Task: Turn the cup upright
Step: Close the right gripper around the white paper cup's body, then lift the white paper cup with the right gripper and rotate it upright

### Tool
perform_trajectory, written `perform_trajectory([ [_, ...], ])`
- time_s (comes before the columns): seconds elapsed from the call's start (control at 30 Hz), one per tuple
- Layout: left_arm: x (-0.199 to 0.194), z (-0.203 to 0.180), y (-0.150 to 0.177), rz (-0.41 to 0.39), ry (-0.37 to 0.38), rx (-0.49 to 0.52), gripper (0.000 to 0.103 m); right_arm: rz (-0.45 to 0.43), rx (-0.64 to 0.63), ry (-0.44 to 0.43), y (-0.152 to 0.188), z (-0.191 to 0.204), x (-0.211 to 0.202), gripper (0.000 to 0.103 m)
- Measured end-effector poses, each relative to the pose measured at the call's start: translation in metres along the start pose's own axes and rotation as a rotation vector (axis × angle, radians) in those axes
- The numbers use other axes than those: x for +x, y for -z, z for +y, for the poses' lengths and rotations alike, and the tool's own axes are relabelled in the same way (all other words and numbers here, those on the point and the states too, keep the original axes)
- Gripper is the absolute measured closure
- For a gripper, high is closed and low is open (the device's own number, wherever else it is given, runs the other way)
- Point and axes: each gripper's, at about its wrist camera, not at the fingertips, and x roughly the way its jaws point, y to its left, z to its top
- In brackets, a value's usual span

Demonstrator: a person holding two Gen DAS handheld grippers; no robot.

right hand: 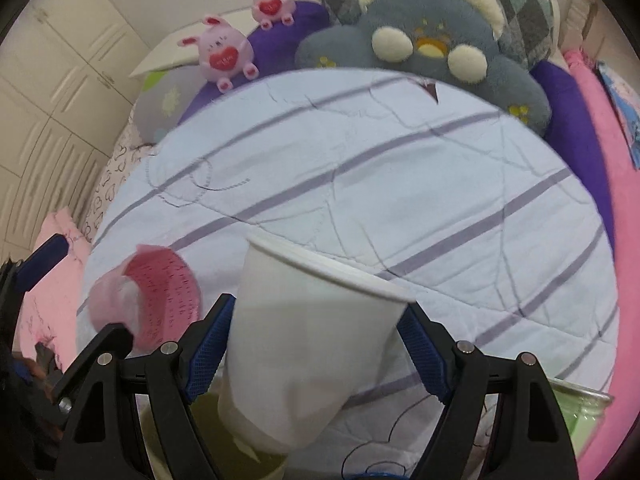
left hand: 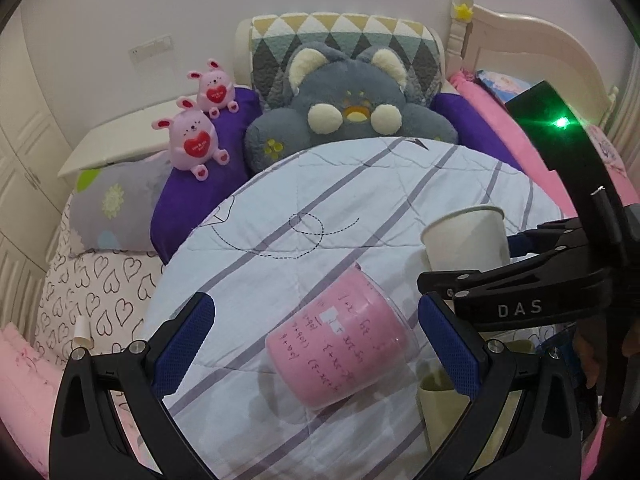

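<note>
R claw [right hand: 316, 344] clamped on white paper cup [right hand: 304, 344], rim up, L claw [left hand: 316, 344] spread wide around pink cup [left hand: 340, 344] lying on quilt [left hand: 360, 184]

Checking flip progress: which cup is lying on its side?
The pink cup, lying on the striped quilt; the white paper cup is rim-up in the right gripper.

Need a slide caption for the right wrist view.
Right gripper clamps white paper cup, mouth up, over striped quilt.
</note>
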Motion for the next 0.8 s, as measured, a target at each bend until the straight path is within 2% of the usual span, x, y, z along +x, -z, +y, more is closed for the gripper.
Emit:
perform_trajectory([
  [0.47,0.004,0.006,-0.005,0.012,-0.011,-0.011,0.0,-0.038,-0.001,0.038,-0.003,-0.004,-0.015,0.03],
  [0.8,-0.033,0.002,-0.011,-0.048,-0.017,-0.011,0.0,-0.11,-0.004,0.044,0.008,-0.004,-0.058,0.031],
])
